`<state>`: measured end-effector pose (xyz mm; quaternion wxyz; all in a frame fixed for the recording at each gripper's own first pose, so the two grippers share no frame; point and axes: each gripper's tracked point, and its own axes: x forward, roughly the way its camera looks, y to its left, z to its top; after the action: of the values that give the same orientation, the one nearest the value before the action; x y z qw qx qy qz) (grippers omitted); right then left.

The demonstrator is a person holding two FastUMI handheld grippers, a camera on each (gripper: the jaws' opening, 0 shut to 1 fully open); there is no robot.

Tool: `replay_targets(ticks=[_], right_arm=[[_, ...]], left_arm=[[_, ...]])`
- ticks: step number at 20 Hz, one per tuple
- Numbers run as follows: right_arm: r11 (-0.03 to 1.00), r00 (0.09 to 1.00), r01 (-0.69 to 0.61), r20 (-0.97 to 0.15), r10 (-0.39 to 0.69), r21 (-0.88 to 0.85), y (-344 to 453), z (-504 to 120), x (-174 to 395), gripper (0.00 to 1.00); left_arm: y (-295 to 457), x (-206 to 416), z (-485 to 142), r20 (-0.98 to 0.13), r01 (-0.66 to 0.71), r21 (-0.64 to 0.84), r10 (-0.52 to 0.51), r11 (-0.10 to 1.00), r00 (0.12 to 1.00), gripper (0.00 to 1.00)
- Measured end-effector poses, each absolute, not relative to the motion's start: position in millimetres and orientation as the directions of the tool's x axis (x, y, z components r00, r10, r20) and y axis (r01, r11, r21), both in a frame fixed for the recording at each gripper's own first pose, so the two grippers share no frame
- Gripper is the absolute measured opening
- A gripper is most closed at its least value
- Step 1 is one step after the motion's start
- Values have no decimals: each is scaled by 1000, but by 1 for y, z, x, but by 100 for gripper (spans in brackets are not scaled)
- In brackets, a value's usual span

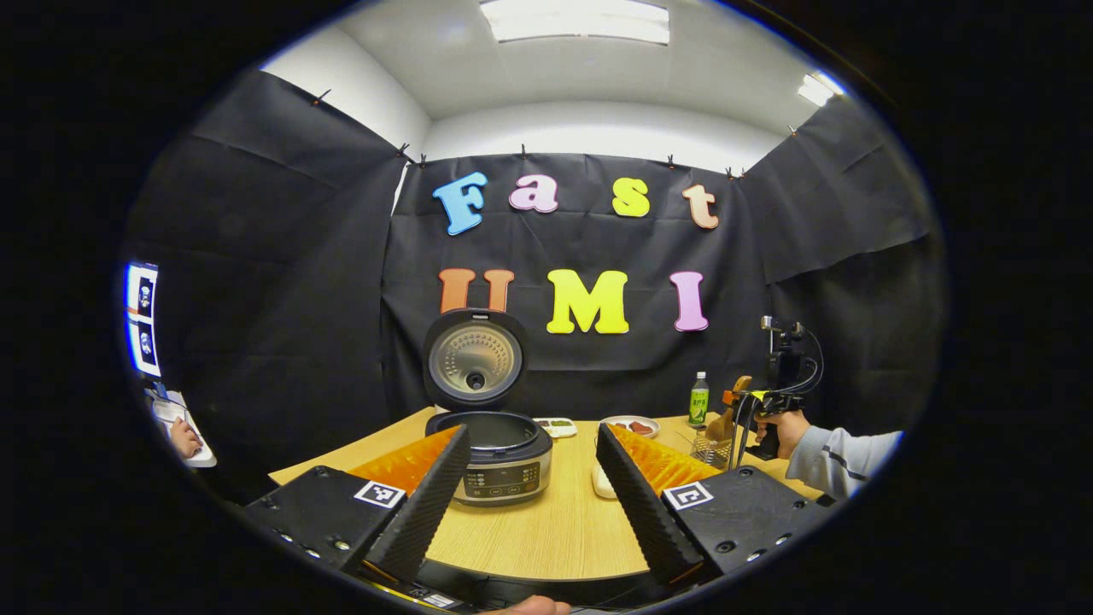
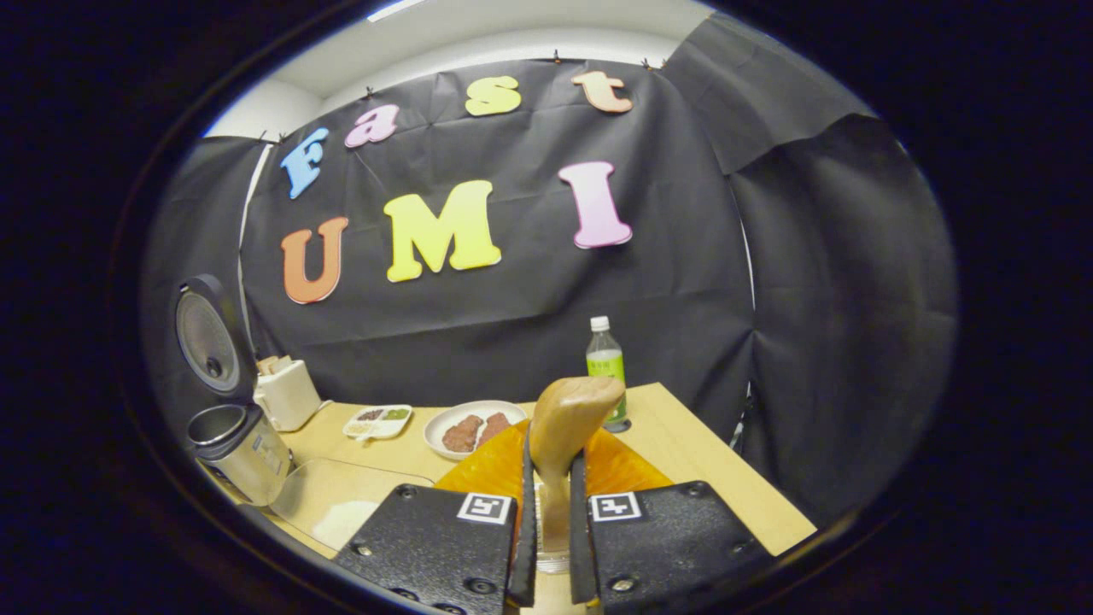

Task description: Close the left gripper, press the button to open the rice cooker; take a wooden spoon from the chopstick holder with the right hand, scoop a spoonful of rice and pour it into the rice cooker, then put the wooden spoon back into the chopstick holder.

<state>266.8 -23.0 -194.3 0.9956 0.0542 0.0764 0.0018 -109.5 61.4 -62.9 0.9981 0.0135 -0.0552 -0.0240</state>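
With the rice cooker (image 1: 499, 444) lid up and the left gripper (image 1: 529, 495) spread apart, the right gripper (image 2: 551, 521) clamps the wooden spoon (image 2: 568, 427) at the chopstick holder (image 1: 713, 448), so next it likely needs lifting clear toward the rice.

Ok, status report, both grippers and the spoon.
Left gripper open, facing the rice cooker, lid up. Right gripper shut on the wooden spoon. Rice not scooped yet. Nothing in the way.

Wooden table (image 1: 546, 534) bears rice cooker (image 1: 502, 461), plate (image 1: 630, 424), bottle (image 1: 698, 399).
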Motion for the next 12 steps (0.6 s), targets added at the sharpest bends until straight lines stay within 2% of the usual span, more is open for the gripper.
replay_targets(ticks=[3, 4, 9, 12], right_arm=[[998, 991, 10, -132, -2, 57, -16, -171, 260, 18], [999, 992, 2, -123, 4, 46, -9, -163, 257, 20], [995, 991, -93, -94, 97, 44, 45, -135, 246, 19], [991, 985, -133, -104, 135, 23, 78, -135, 248, 16]], left_arm=[[62, -110, -67, 96, 62, 23, -64, 998, 993, 95], [65, -111, -67, 92, 61, 16, -62, 998, 994, 95], [81, -109, -79, 57, 25, 17, -26, 1000, 998, 95], [95, -110, -80, 47, -15, 17, 14, 1000, 999, 95]])
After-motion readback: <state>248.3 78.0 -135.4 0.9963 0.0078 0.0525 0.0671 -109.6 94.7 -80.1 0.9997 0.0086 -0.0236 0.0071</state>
